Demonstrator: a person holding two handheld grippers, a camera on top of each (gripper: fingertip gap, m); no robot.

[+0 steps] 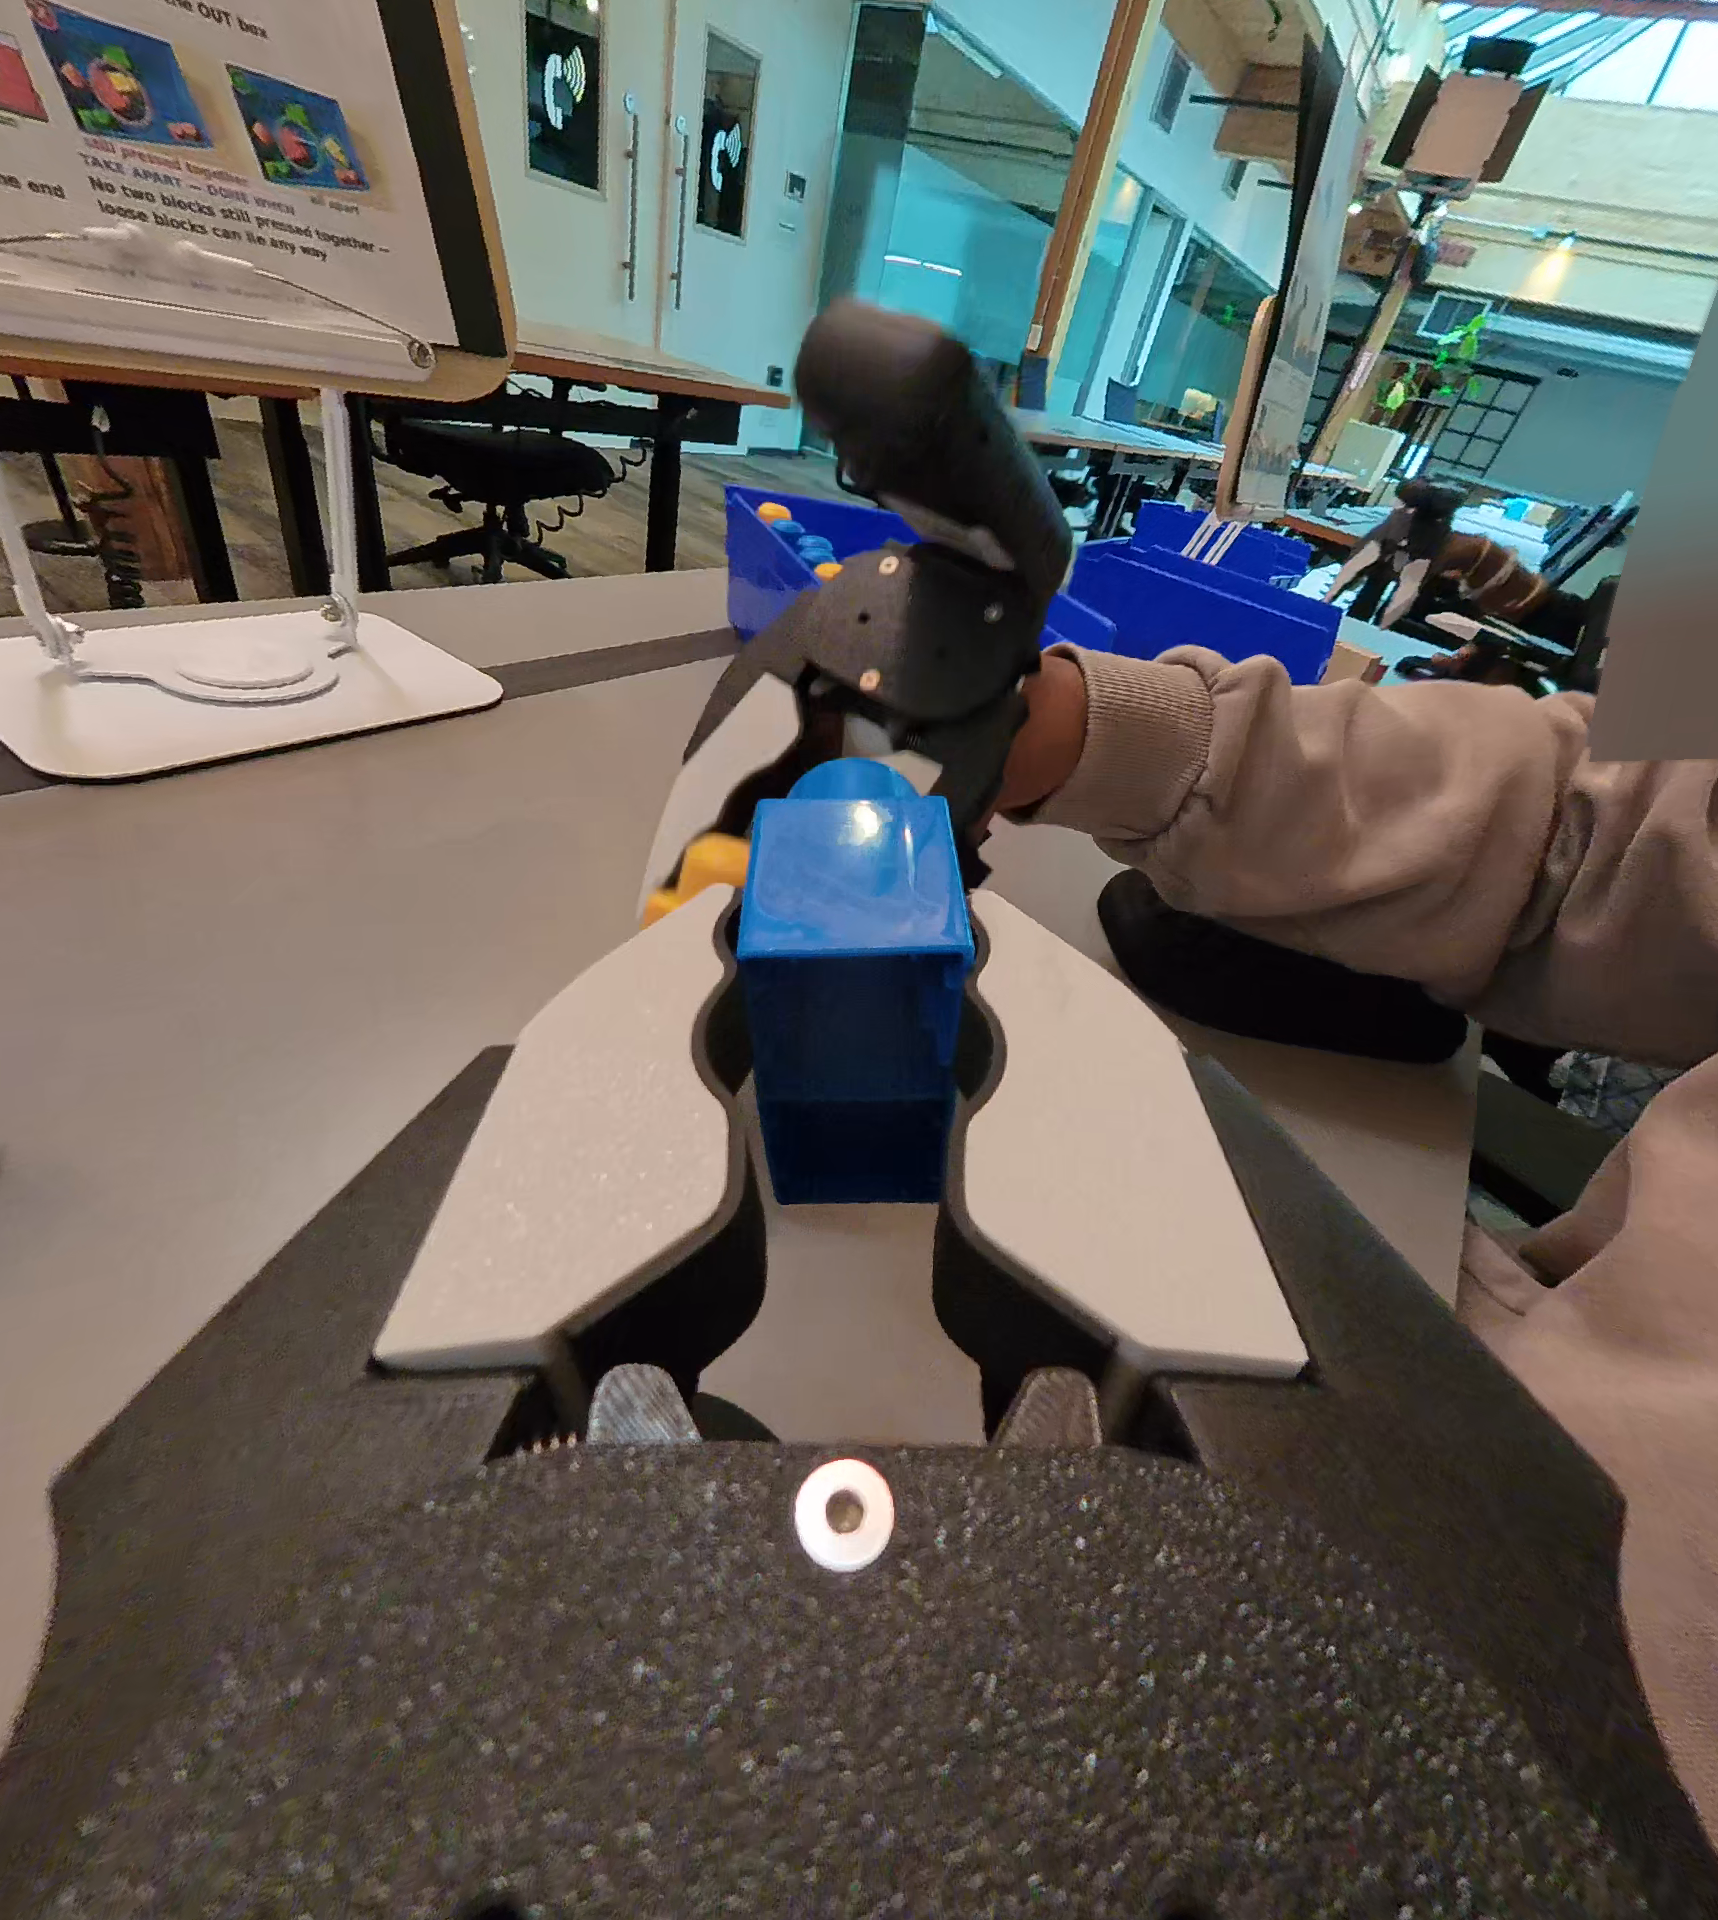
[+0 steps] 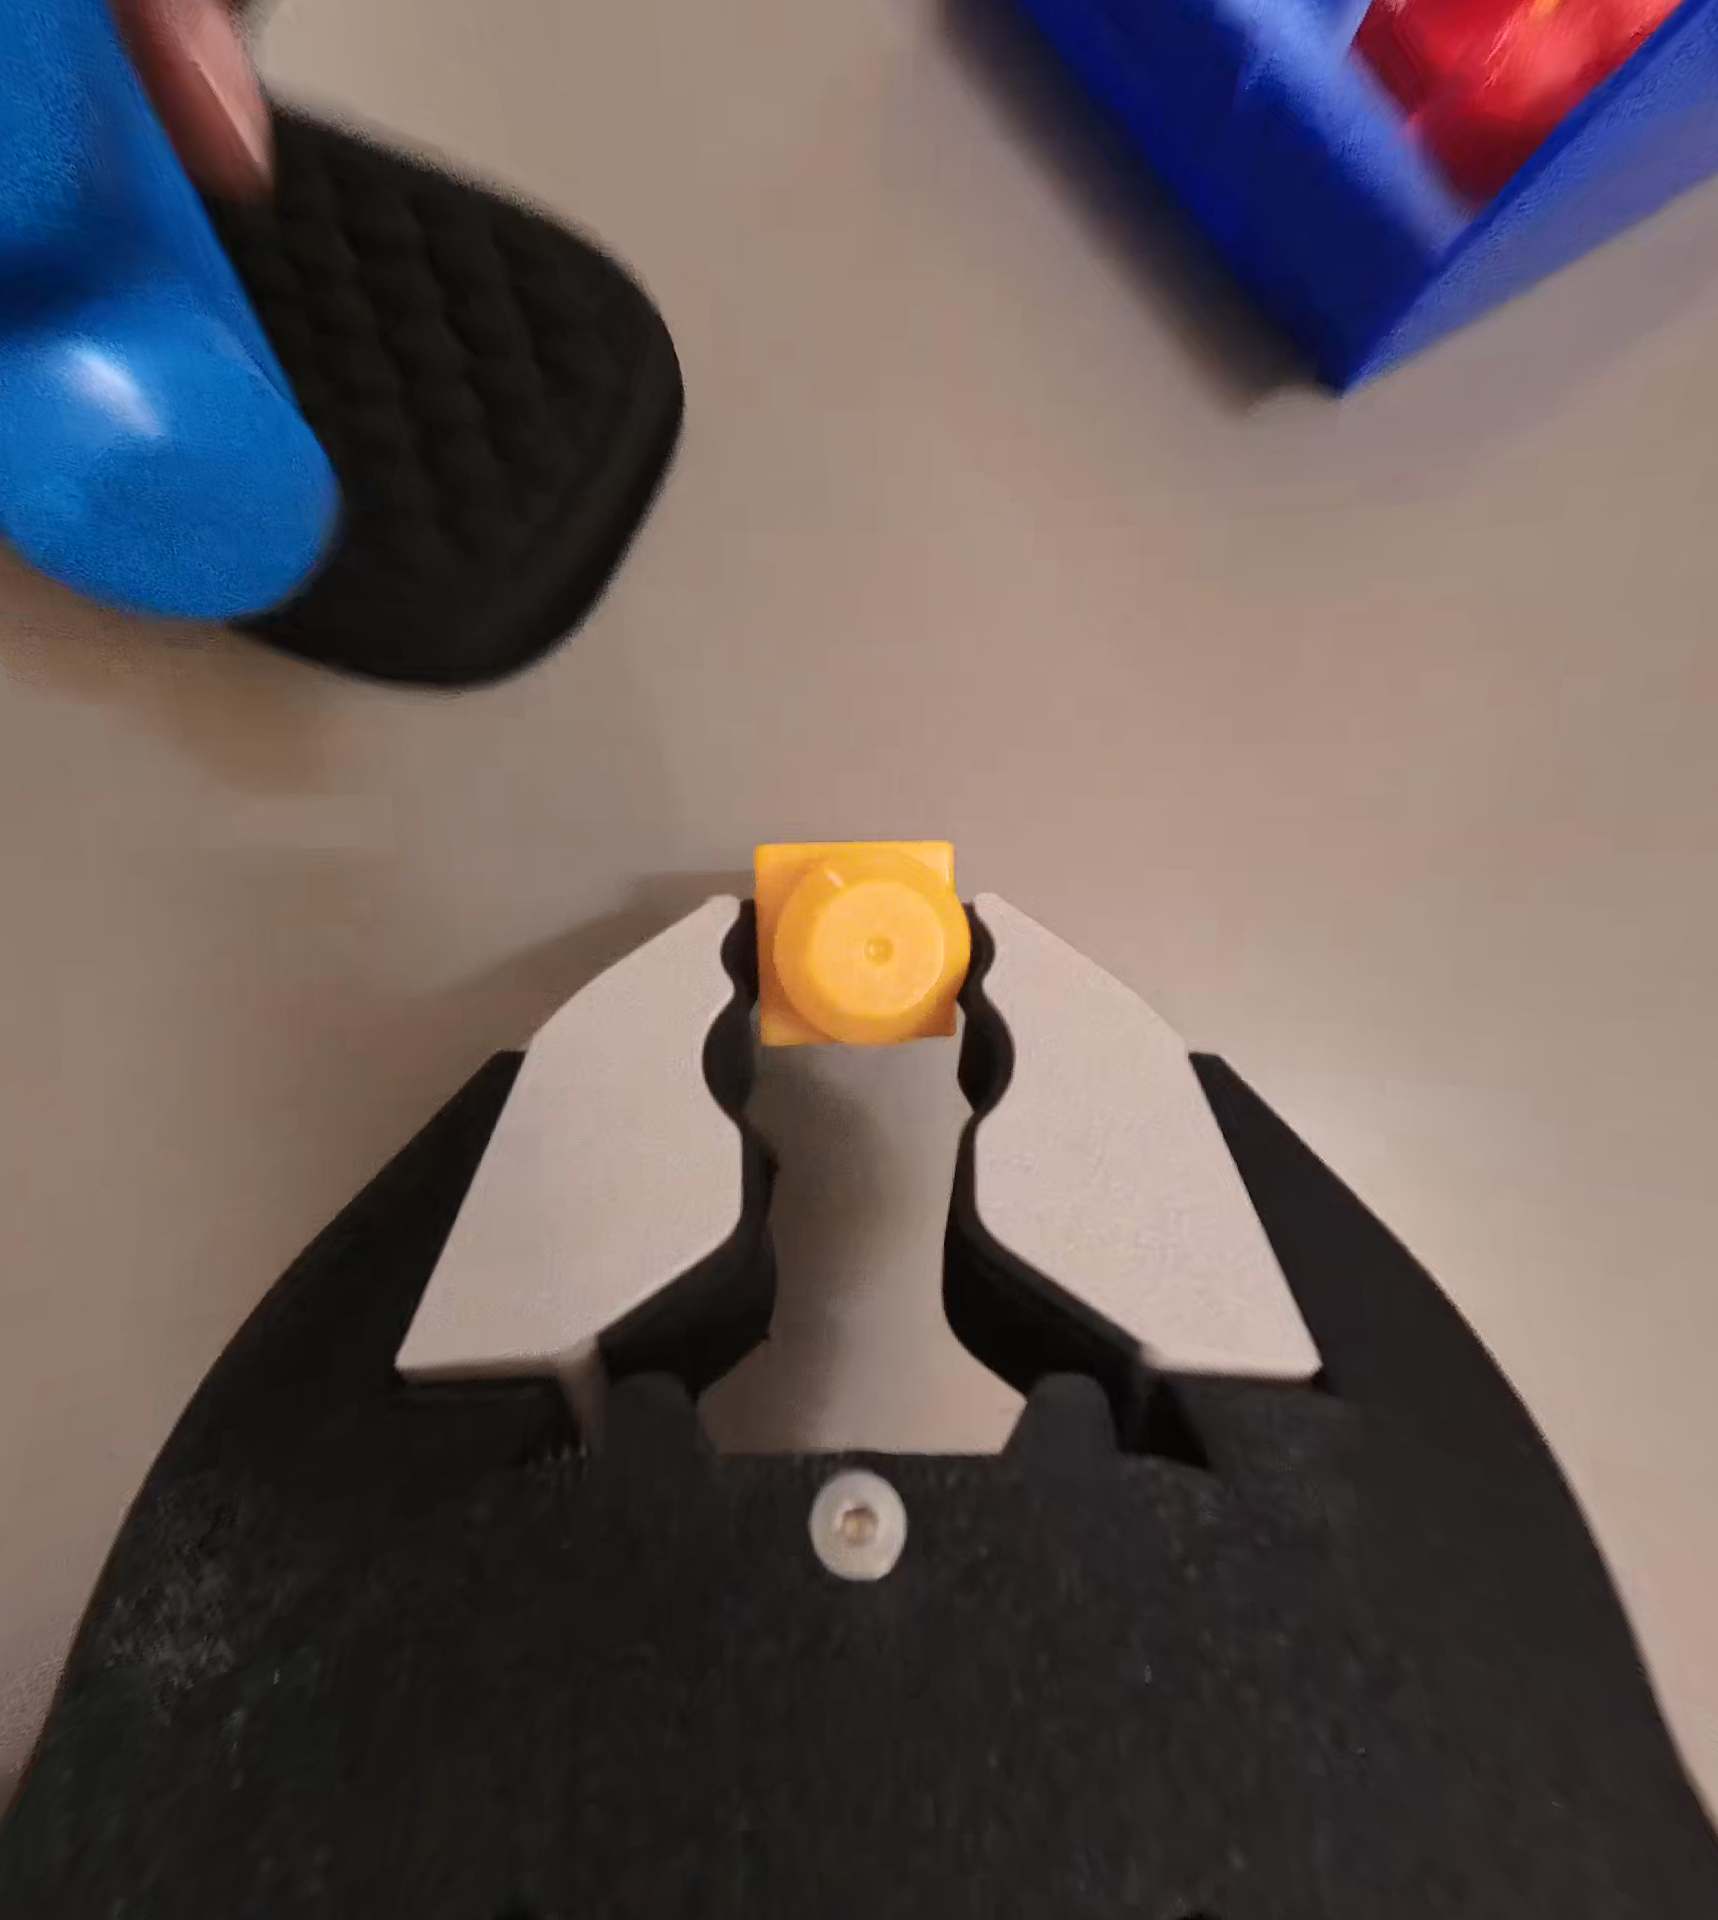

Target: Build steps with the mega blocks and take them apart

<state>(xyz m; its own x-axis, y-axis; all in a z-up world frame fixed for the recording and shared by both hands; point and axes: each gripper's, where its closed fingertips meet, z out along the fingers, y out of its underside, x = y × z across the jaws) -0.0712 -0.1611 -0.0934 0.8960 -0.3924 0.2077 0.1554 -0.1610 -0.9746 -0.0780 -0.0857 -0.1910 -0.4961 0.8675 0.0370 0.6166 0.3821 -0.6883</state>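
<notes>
Left gripper [image 1: 853, 966] is clenched on a blue block [image 1: 853, 997], its stud pointing away from the camera toward 12 o'clock, held above the grey table [image 1: 263, 987] at the middle of the left wrist view. Right gripper [image 2: 860, 956] grasps a small yellow block [image 2: 860, 943] at its fingertips, stud facing the camera, over the bare table with a black textured pad [image 2: 460, 416] at 10 o'clock and a blue bin [image 2: 1281, 197] holding something red at 1 o'clock. From the left wrist view the right gripper [image 1: 720, 831] sits just beyond the blue block at 12 o'clock, held by a person's sleeved arm [image 1: 1302, 821], with a white document stand [image 1: 211, 686] at 10 o'clock.
</notes>
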